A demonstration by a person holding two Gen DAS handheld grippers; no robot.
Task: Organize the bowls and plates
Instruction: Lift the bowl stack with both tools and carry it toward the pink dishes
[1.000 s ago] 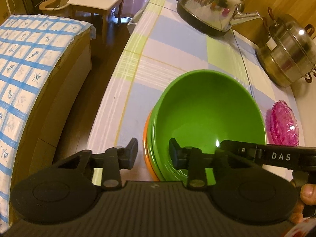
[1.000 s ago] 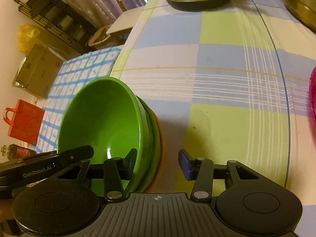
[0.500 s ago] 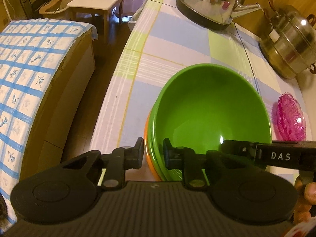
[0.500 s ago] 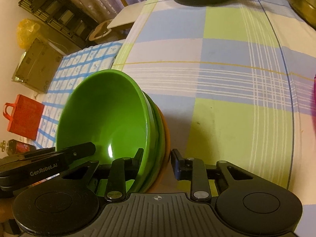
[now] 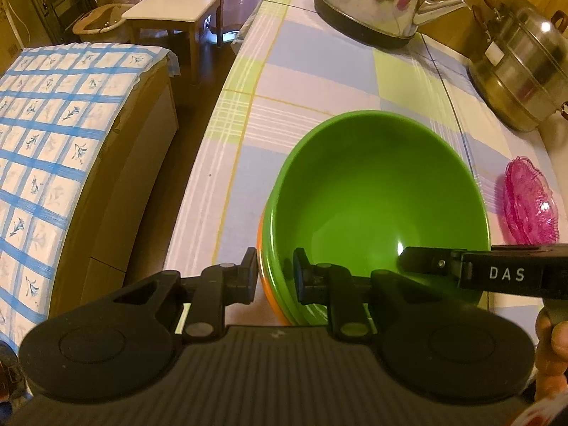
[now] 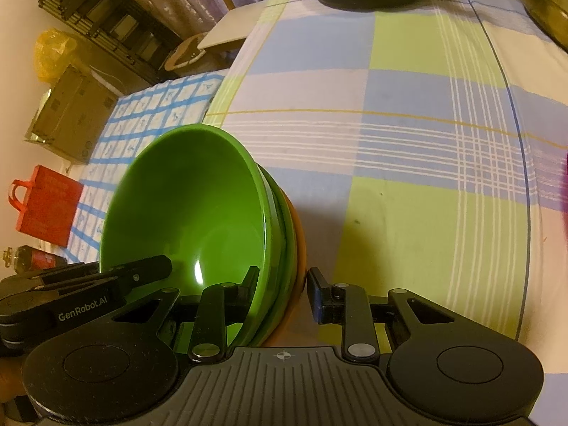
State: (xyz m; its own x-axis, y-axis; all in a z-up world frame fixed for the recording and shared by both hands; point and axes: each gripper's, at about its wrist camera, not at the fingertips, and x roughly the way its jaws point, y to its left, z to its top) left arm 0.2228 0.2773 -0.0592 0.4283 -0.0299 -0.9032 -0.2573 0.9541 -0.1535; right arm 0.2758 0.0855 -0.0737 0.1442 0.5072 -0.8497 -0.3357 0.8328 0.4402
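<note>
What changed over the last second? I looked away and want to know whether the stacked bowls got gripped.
Both grippers closed in on the rims of the stacked bowls. The left gripper now pinches the stack's left edge, the right gripper its right edge, one finger inside the glossy green top bowl, one outside the orange bottom bowl. The stack, steel kettle and pink ruffled dish stayed on the checked tablecloth.

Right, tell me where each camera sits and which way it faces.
Left wrist: on the left gripper, angled down at the stacked bowls; a hand shows at right.
Right wrist: on the right gripper, angled down at the same stack's opposite rim; none of the person clearly shows.
Shared: the stack, the checked tablecloth, each other's gripper.
</note>
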